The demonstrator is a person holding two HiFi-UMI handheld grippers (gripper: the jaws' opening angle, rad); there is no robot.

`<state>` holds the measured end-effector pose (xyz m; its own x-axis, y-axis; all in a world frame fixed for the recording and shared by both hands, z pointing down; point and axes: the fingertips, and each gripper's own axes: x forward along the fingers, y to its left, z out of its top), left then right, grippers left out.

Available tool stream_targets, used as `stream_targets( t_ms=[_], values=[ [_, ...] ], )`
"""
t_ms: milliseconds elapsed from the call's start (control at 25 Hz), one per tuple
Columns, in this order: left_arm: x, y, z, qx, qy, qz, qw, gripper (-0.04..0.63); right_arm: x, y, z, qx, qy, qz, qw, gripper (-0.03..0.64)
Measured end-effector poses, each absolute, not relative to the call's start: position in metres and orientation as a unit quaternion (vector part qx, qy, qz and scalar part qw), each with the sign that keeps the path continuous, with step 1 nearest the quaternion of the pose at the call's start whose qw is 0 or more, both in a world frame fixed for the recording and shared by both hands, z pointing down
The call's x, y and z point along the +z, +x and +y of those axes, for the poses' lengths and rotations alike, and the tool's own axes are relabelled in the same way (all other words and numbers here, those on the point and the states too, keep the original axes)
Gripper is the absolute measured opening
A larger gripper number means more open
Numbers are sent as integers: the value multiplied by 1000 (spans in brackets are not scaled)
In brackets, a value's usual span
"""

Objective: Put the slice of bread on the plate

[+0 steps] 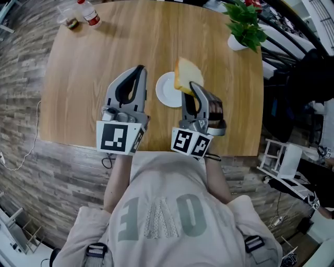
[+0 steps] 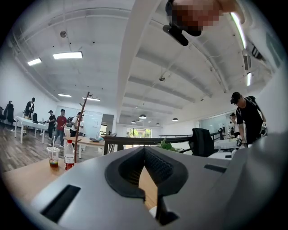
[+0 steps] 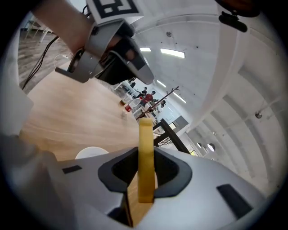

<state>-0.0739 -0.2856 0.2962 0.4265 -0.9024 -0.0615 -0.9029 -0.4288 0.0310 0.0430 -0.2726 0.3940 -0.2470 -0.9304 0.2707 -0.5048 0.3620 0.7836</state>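
Between the jaws of my right claw [image 1: 194,88] sits the bread [image 1: 187,76]. It's pinched on edge, with the pads pressing on both flat faces, so the jaws are only a slice apart. Most of the slice pokes out past the tips, and the right gripper view shows its crust edge-on, straight up the middle.

It's not on the plate [image 1: 166,91] yet. The plate is just ahead and a touch left of that claw's tips, and from the head view the bread overlaps its right rim while held up off it. The plate's bare.

My left claw [image 1: 140,69] is parked beside the right one, to its left, pointing out over the table [image 1: 104,57]. Its jaws are closed tip to tip with nothing in them. The plate is off to the right of its tips, so it ends up between the two claws.

Way out ahead of the left claw, near the far left corner, are a bottle [image 1: 91,13] and a cup [image 1: 70,20], close together. Far ahead and right of the right claw there's a potted plant [image 1: 244,26].
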Motion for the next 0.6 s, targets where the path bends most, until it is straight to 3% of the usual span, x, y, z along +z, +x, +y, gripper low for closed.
stream_targets(
  t_ms=[280,600],
  values=[
    [306,-92,-292,31,-840,542,-11,8,454,27,-279,-292,438,-728,440,90],
    [319,-101,-290,20,-834,551,-22,8,489,24,-282,-298,429,-712,470,90]
  ],
)
